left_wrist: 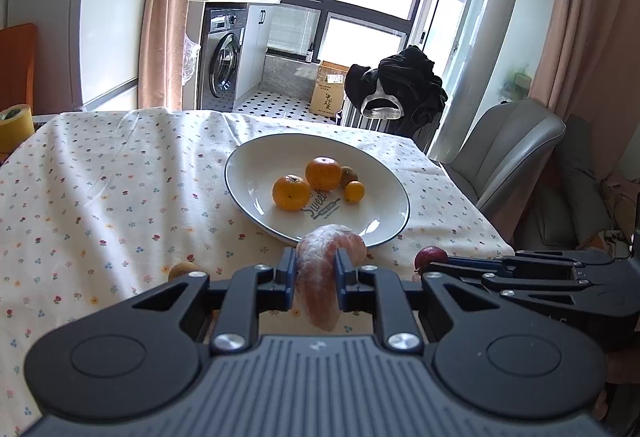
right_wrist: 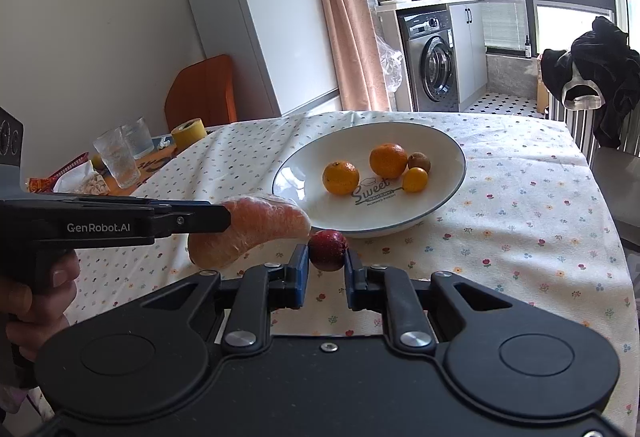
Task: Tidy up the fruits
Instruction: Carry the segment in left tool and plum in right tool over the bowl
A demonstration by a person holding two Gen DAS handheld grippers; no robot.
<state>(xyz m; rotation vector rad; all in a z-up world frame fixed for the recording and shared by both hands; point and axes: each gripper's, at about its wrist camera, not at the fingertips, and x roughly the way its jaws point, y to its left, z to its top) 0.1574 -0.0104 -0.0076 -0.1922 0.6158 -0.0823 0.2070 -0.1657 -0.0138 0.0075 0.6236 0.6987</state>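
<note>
Landmark = white plate (left_wrist: 384, 225), blue rim, "Sweet" print, sitting on the floral tablecloth (left_wrist: 100, 197)

Left gripper (left_wrist: 316, 277): fingers pinched on a pink peeled citrus segment (left_wrist: 320, 277), wrapped in clear film by the look of it. Segment is held just short of the plate's near rim, its tip overlapping the rim in the left wrist view; the right wrist view shows it clear of the cloth

Right gripper (right_wrist: 327, 263): fingers clamped on a small dark red round fruit (right_wrist: 328, 249), also just short of the plate's near rim, to the right of the segment. Whether it's lifted or resting on the cloth, can't tell

In the plate: two oranges (left_wrist: 291, 192) (left_wrist: 324, 173), a small yellow citrus (left_wrist: 354, 191) and a brownish fruit (left_wrist: 349, 175) touching each other right of the oranges, all near the plate centre

One small tan fruit (left_wrist: 182, 271) on the cloth, left of the plate's near rim, partly hidden behind the left gripper body

A hand (right_wrist: 36, 301) grips the left tool's handle, seen in the right wrist view

Far left of the plate, off the cloth edge: yellow tape roll (right_wrist: 189, 133), two clear glasses (right_wrist: 120, 157)
</note>
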